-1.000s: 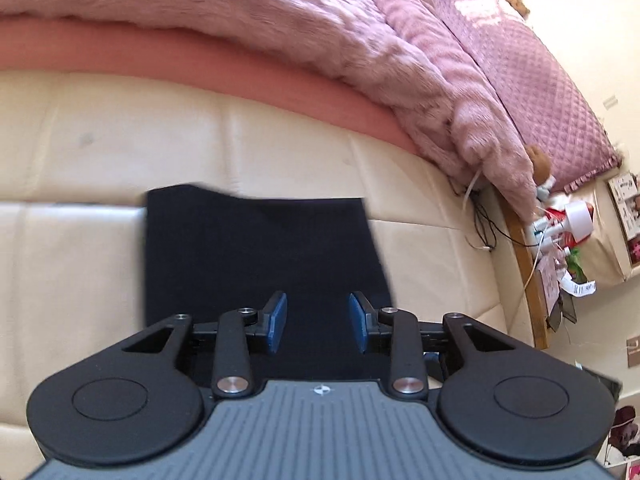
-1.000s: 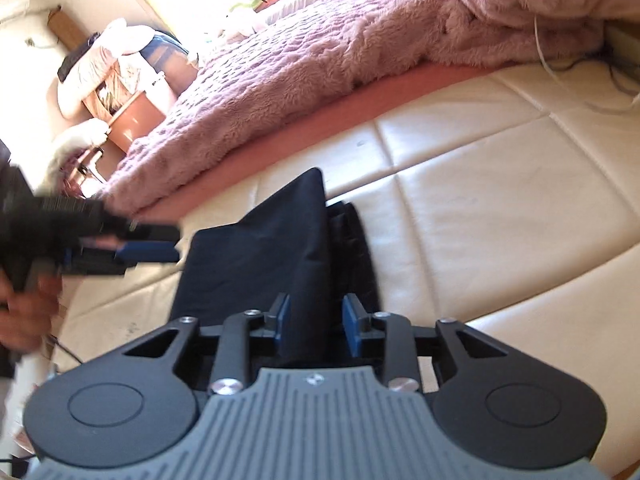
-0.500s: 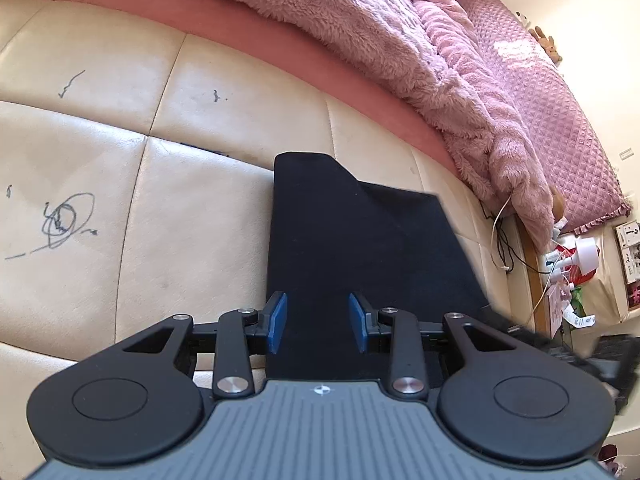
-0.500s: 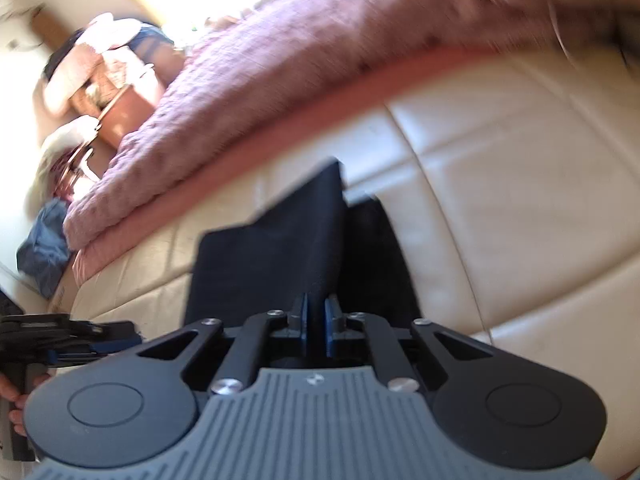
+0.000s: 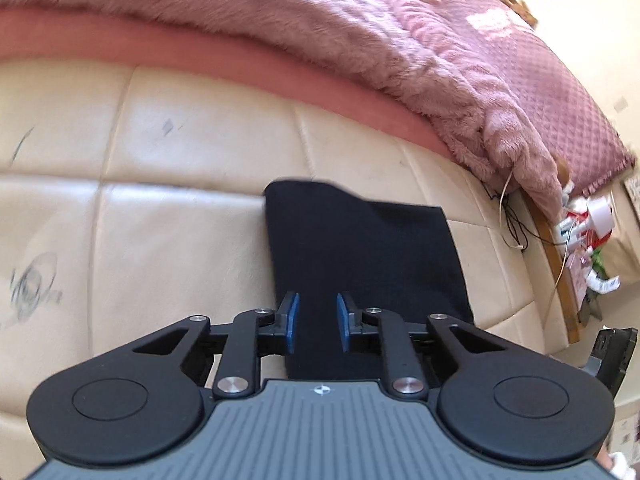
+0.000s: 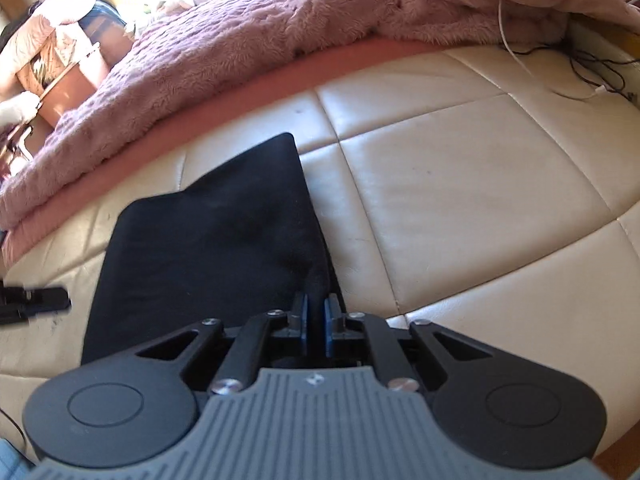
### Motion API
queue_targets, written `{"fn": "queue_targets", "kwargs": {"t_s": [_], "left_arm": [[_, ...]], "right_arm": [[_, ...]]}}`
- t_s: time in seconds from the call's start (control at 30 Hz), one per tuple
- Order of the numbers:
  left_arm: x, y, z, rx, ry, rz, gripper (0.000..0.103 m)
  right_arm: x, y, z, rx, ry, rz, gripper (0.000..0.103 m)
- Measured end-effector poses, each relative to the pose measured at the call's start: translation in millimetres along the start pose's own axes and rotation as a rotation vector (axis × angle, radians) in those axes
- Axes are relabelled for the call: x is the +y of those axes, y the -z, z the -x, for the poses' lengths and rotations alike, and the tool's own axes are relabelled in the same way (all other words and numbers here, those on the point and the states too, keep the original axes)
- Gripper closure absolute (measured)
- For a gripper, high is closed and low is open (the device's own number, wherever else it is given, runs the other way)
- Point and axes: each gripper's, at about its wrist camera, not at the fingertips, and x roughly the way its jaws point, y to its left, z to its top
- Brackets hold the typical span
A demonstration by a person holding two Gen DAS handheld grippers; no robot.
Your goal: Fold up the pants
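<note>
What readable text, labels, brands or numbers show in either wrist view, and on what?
No readable text in either view.
Small round emblem on the left gripper body: a mark, no letters.
Same emblem on the right gripper body: no letters.
Packaging in the clutter beside the bed: too blurred to read.
Scribbles on the cream cushion: not words.

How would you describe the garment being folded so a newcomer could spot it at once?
Start at the cream quilted leather surface that runs along the fluffy pink blanket. On it lie the black pants, folded into a flat dark panel, one edge pinched in the right gripper. They are the only dark cloth there; everything around is cream or pink.
</note>
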Motion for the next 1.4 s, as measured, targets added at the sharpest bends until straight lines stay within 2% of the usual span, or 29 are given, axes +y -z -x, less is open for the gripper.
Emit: {"fn": "queue_targets", "kwargs": {"t_s": [0.13,0.2,0.23,0.33,0.43,0.57,0.67,0.77,0.83,0.9,0.97,1.0,1.07,1.13,1.2,1.3,1.4], "left_arm": [[-13.2,-17.7,-18.3,-0.035,-0.042,-0.077,0.083],[-16.1,-25.8,-26.9,-0.029,-0.068,-0.102,0.083],[-17.2,-28.9,-29.4,-0.028,-0.074,-0.116,0.083],[-21.4,-35.6,-37.2,-0.033,-0.091,-0.162,0.083],[-19.8,-39.7,-48.3,-0.037,-0.112,-0.172,0.083],[-9.8,-42.2,-59.4,-0.040,-0.106,-0.134,0.084],[-2.9,-45.0,-68.6,-0.036,-0.120,-0.124,0.086],[5.0,-44.9,-77.7,-0.029,-0.130,-0.114,0.090],[8.5,-44.6,-83.4,-0.034,-0.145,-0.118,0.095],[8.6,-46.1,-88.2,-0.040,-0.161,-0.119,0.096],[7.7,-47.4,-87.7,-0.045,-0.180,-0.126,0.096],[7.4,-48.1,-84.9,-0.049,-0.181,-0.126,0.096],[7.8,-46.7,-72.1,-0.087,-0.180,-0.110,0.095],[4.9,-42.6,-57.2,-0.112,-0.172,-0.111,0.095],[0.0,-34.6,-40.6,-0.120,-0.148,-0.108,0.095],[-13.7,-12.4,-15.1,-0.107,-0.076,-0.115,0.095],[-28.0,14.0,2.5,-0.062,-0.027,-0.178,0.095]], "right_arm": [[-5.5,5.1,-6.2,0.012,-0.006,0.002,0.100],[-11.4,4.2,-6.9,0.014,-0.020,-0.024,0.095],[-13.9,3.1,-3.4,0.014,-0.013,-0.026,0.089],[-10.0,-8.1,13.8,-0.028,0.010,0.008,0.088],[5.4,-28.4,19.3,-0.101,-0.018,0.073,0.092],[29.2,-54.4,-7.7,-0.158,-0.089,0.149,0.098],[36.6,-65.7,-40.9,-0.142,-0.073,0.171,0.103],[27.3,-69.1,-70.6,-0.102,-0.046,0.149,0.103],[24.9,-68.4,-77.1,-0.104,-0.036,0.169,0.103],[24.7,-69.3,-80.1,-0.105,0.008,0.179,0.103],[14.1,-70.1,-86.5,-0.083,0.079,0.150,0.103],[5.4,-68.6,-87.6,-0.074,0.063,0.117,0.103],[-4.3,-64.9,-75.8,-0.091,0.037,0.066,0.103],[-2.8,-61.0,-56.7,-0.129,0.060,0.094,0.103],[0.0,-54.4,-34.4,-0.156,0.043,0.118,0.103],[10.4,-37.2,-3.6,-0.163,0.017,0.187,0.103],[19.1,-14.6,20.1,-0.159,-0.011,0.238,0.103]]}}
